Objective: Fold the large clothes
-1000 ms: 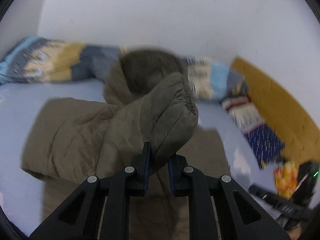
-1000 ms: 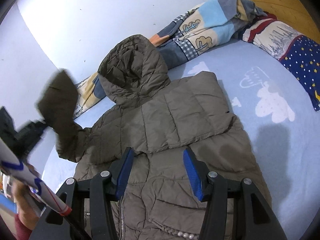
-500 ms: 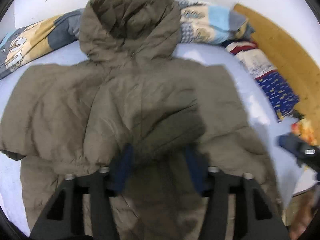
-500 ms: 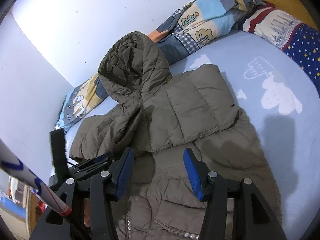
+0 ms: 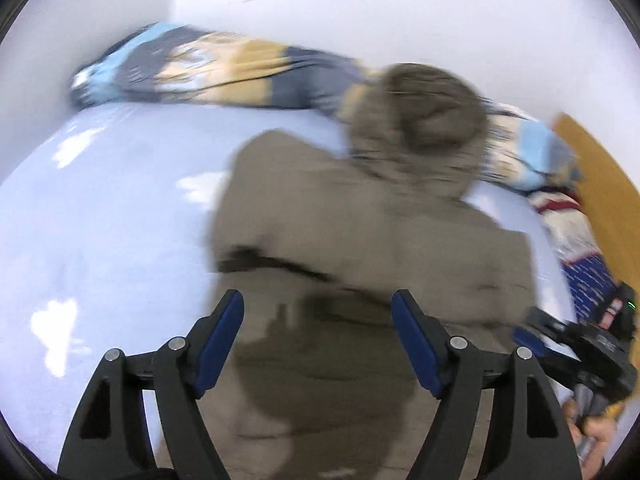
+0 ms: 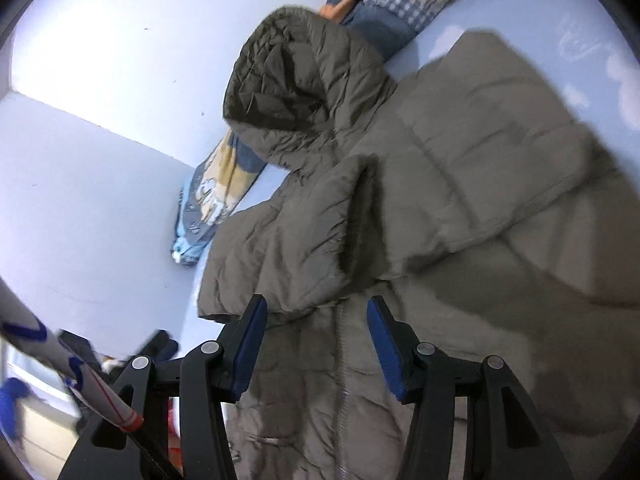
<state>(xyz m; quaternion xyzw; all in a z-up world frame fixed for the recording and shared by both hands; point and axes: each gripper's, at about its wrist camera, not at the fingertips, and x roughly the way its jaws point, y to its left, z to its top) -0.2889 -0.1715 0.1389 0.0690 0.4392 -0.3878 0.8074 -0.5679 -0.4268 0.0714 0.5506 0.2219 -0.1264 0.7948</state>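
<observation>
An olive quilted hooded jacket (image 5: 376,248) lies spread on the pale blue bed, blurred in the left wrist view. Its hood (image 6: 296,80) points toward the wall, and both sleeves are folded across the chest (image 6: 304,232). My left gripper (image 5: 318,304) hovers over the jacket's lower body; its jaws are opening and nothing is between them. My right gripper (image 6: 316,312) is open above the zipper (image 6: 342,344), just below the folded sleeve, and grips nothing. The right gripper (image 5: 588,344) also appears at the right edge of the left wrist view.
A patterned blue and tan quilt (image 5: 224,68) lies bunched along the white wall. Striped and starry bedding (image 5: 572,236) sits by the wooden headboard (image 5: 600,176). Bare blue sheet (image 5: 100,220) stretches left of the jacket. A white pole with blue and red markings (image 6: 80,368) crosses the right wrist view's lower left.
My left gripper carried the sleeve over the chest, let it go and pulled back left with jaws spread. The right gripper sank closer to the jacket and rolled.
</observation>
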